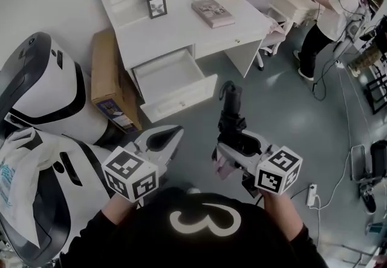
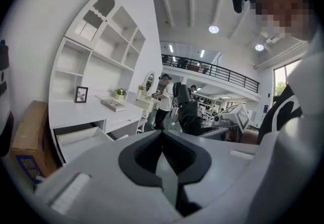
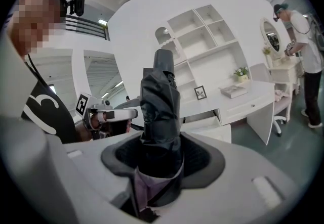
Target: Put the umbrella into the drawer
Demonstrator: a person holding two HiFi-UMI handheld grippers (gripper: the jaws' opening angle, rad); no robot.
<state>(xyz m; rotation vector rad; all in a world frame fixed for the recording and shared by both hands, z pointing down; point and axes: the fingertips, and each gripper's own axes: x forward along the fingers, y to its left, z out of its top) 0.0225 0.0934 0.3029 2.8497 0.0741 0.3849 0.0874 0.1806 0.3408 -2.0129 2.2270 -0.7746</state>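
Black umbrella [image 3: 161, 112] | clamped upright in right gripper [image 3: 162, 160] | drawer [image 1: 166, 70] open ahead

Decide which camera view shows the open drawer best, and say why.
The head view: it looks down into the drawer, showing its whole inside and front. The left gripper view shows it low and side-on at the left. The right gripper view catches only a part, beside the umbrella.
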